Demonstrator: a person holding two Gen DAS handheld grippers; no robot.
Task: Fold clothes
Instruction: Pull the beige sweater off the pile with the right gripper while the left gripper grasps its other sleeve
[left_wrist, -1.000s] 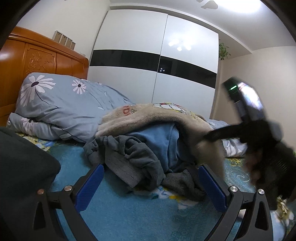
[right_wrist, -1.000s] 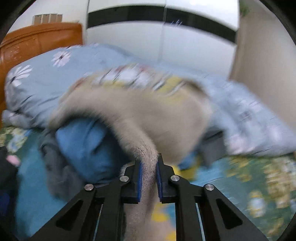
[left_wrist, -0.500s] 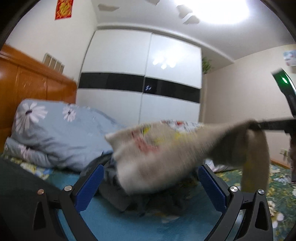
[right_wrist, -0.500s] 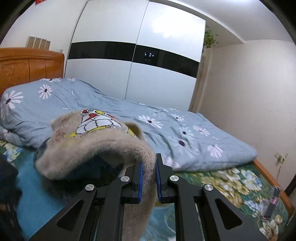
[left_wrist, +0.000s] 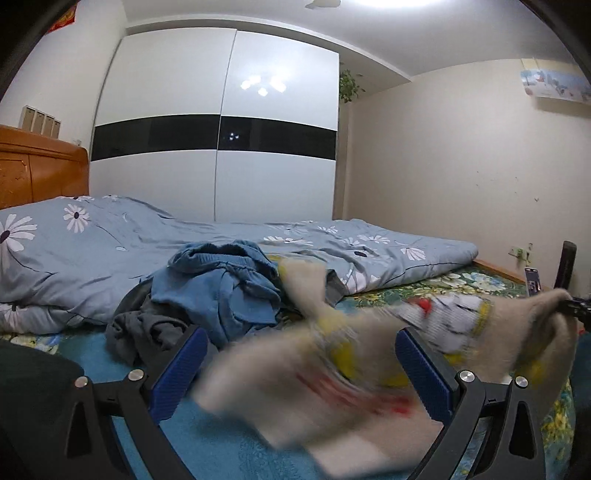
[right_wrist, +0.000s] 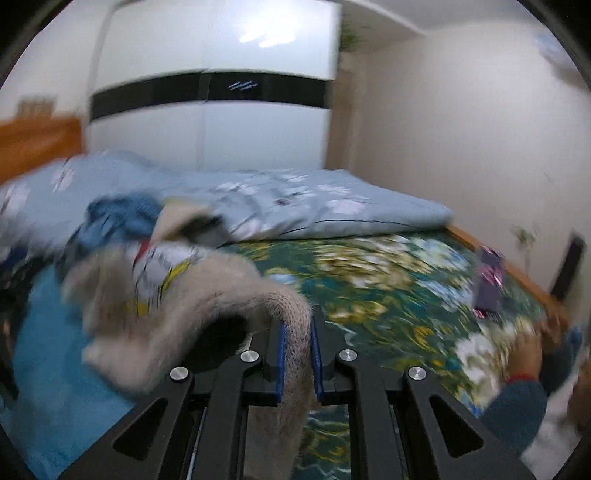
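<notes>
Blue and grey clothes pile (left_wrist: 207, 295) is lying on bed (left_wrist: 192, 446) at left. Left gripper (left_wrist: 295, 365) is gaping wide, gripping nothing. Right gripper (right_wrist: 296, 354) is pinching blurred beige sweater (right_wrist: 207, 295) hanging above the bed.

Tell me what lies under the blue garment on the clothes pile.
Under the blue garment lies crumpled grey clothing, spilling out on its left onto the teal bedsheet. How many grey pieces there are, and anything deeper, is covered.
</notes>
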